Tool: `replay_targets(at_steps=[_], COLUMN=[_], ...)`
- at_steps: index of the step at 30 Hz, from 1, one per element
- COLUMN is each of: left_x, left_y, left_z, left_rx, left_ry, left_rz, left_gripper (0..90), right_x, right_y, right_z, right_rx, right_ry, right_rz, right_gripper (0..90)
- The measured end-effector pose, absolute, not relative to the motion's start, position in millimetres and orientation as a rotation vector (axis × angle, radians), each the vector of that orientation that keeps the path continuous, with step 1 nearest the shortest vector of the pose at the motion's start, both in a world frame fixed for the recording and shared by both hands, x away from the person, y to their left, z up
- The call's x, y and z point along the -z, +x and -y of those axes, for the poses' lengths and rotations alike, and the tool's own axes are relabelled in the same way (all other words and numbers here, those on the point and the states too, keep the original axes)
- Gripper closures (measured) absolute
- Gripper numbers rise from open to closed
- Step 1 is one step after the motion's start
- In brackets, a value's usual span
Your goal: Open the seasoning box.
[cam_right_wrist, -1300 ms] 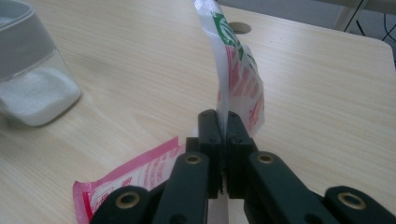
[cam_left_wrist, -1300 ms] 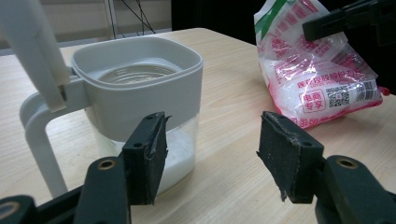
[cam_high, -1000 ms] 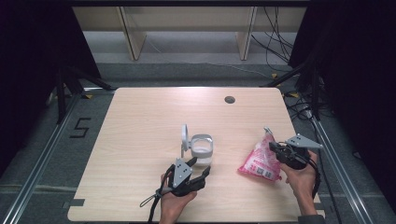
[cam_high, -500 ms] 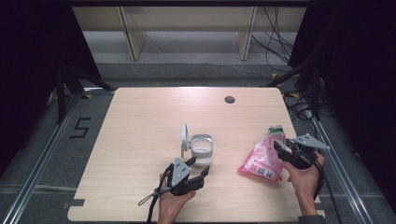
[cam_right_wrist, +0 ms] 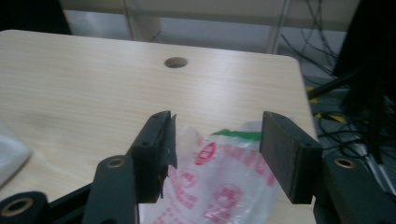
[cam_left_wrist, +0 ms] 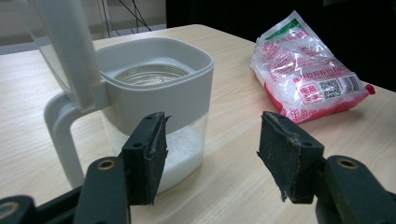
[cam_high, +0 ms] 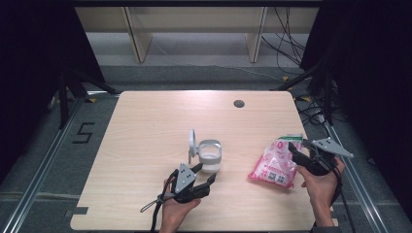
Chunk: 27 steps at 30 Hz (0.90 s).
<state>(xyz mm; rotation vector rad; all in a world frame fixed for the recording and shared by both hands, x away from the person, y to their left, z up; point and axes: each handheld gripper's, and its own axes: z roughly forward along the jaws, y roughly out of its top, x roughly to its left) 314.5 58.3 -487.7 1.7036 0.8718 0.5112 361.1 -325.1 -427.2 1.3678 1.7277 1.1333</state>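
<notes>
A clear jug (cam_high: pixel 210 156) with a grey collar and handle stands mid-table, its lid (cam_high: pixel 192 141) flipped upright. White powder fills its bottom (cam_left_wrist: pixel 182 149). My left gripper (cam_high: pixel 206 173) sits just in front of it, open, with the jug (cam_left_wrist: pixel 159 93) beyond the left jaw and nothing between the pads. A pink-and-white plastic bag (cam_high: pixel 272 165) with a green top lies flat at the right. My right gripper (cam_high: pixel 299 150) is at the bag's far end. Its jaws have just been opening and stand apart. The bag's top (cam_right_wrist: pixel 219 177) lies between and below them, untouched by the pads.
The wooden table (cam_high: pixel 145 126) has a round cable hole (cam_high: pixel 238 103) near its far edge. Its right edge is close to the right hand. Cables (cam_high: pixel 311 58) and dark stands crowd the floor to the right, and a shelf unit (cam_high: pixel 194 29) stands behind.
The right gripper's jaws have opened and let go of the bag's top end, and the bag has settled flat on the table. The left gripper has kept still.
</notes>
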Motion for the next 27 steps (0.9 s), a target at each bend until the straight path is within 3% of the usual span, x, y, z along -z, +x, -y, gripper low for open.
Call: replay_targets(at_steps=[13, 27], left_x=[479.6, 477.2], left_y=[313.9, 316.0], left_z=[-77.4, -100.3], left_rx=[-0.545, -0.573], left_ry=[1.73, 1.719], left_rz=[-0.86, -0.884], left_gripper=[44.4, 47.6], right_x=[436.3, 445.7], right_y=[356.1, 353.4], right_z=[274.7, 265.0], right_rx=[-1.246, -1.3], right_ry=[1.252, 1.148], right_rz=[-1.95, -2.031], right_gripper=[41.5, 38.9])
